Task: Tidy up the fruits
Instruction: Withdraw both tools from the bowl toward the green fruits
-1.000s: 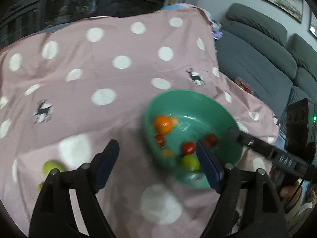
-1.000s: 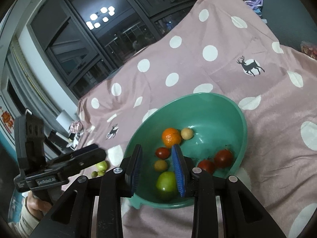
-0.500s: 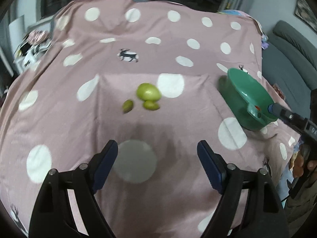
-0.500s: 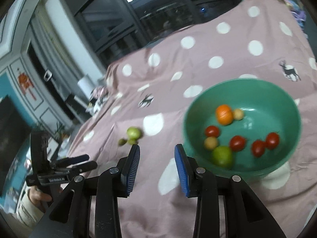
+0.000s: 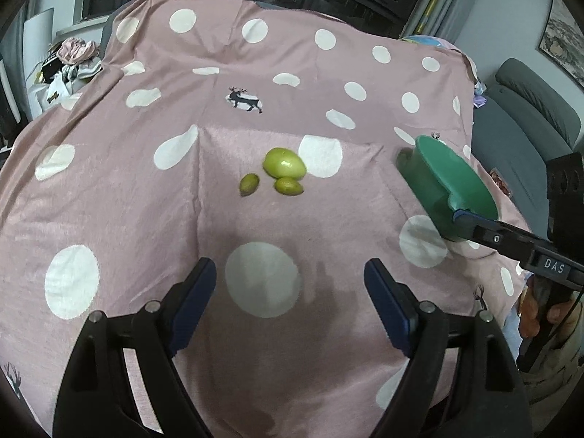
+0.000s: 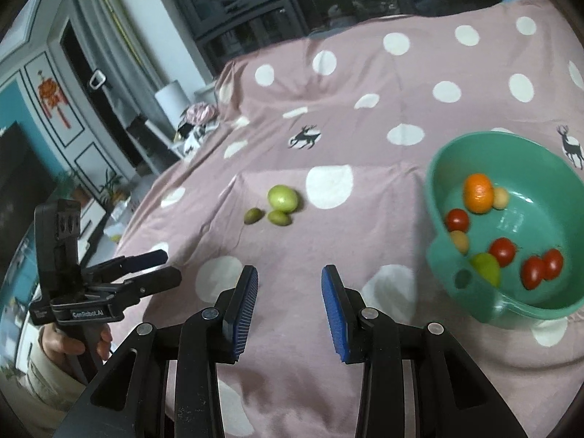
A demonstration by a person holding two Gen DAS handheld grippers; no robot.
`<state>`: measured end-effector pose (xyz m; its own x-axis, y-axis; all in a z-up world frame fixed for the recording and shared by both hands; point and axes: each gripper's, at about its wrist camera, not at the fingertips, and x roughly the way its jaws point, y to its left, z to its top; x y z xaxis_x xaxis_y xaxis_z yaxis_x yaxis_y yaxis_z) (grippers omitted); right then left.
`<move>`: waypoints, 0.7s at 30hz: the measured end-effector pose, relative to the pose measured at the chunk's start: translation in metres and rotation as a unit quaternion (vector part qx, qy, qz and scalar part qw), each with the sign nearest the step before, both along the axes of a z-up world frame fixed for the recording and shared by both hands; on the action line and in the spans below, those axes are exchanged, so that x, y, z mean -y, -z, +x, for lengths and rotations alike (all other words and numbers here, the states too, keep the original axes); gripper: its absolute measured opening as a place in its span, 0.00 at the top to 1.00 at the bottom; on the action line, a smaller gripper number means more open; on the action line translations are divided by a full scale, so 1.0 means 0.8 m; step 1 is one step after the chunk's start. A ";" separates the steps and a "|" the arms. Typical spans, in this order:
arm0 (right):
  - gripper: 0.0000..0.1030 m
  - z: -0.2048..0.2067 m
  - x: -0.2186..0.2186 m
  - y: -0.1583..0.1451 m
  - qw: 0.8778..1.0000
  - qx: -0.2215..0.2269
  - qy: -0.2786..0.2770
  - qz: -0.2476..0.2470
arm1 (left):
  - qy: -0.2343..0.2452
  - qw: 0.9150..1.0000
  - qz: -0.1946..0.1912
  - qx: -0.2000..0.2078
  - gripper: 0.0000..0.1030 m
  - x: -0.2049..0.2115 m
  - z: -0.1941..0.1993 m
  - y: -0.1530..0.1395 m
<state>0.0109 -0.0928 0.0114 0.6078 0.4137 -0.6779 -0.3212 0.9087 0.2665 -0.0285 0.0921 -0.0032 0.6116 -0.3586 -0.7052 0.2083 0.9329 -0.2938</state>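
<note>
Left tool hovers over the pink polka-dot cloth on the tabletop, jaws wide apart, nothing between them. Straight ahead of it, well apart, three green fruits sit in a cluster: a large green fruit, a small green fruit touching its near side, and a darker olive-like fruit just beside, on the left. To the right of the left tool is the green bowl, seen edge-on, with the right tool's finger near the bowl's handle side. Right tool also hangs above the cloth, jaws partly apart with a narrow gap, nothing between them. The same fruit cluster lies ahead of it: large one, small one, dark one. The bowl sits ahead and to the right of the right tool, holding an orange, four red tomatoes, two tan round fruits and a green fruit. The left tool shows at far left of the right wrist view, held by a hand.
</note>
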 end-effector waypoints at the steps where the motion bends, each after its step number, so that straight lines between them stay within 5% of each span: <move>1: 0.64 0.002 -0.004 0.001 1.000 -0.002 -0.002 -0.002 | -0.001 1.000 -0.001 -0.002 0.19 -0.002 0.001 0.002; 21: 0.64 0.040 -0.054 0.003 0.998 -0.006 -0.006 -0.062 | 0.002 0.999 0.003 0.041 0.15 -0.010 0.045 -0.017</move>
